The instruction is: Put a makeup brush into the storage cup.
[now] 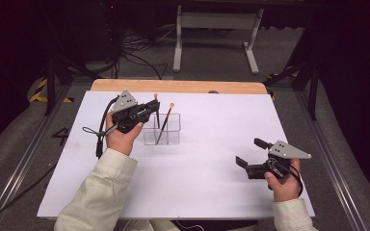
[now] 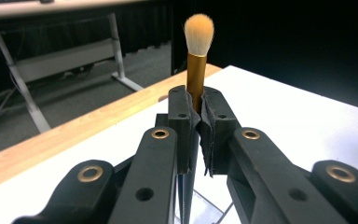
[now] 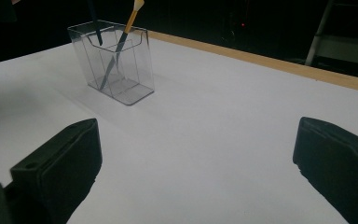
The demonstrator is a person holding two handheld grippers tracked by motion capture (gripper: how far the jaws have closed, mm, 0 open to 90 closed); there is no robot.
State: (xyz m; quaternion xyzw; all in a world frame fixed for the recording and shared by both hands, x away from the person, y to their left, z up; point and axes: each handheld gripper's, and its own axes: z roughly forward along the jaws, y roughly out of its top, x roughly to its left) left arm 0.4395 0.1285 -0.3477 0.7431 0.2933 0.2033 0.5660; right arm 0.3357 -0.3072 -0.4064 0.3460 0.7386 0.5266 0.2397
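A clear plastic box (image 1: 169,136) stands on the white table top, left of the middle. A makeup brush (image 1: 165,123) leans inside it, pale tip up. My left gripper (image 1: 155,108) hovers over the box's left part, shut on a second brush (image 1: 156,97) held upright. In the left gripper view the pads (image 2: 182,116) clamp that brush's gold ferrule (image 2: 196,83), the cream bristles above them. Its dark handle (image 3: 95,28) reaches down into the box (image 3: 130,74). My right gripper (image 1: 250,153) rests near the front right, jaws wide apart and bare (image 3: 198,140).
The white sheet (image 1: 212,178) covers the table; a wooden edge (image 1: 183,86) runs along the far side. Beyond it stands a white table frame (image 1: 217,21) on the floor, with cables. Metal rails (image 1: 24,159) flank the table.
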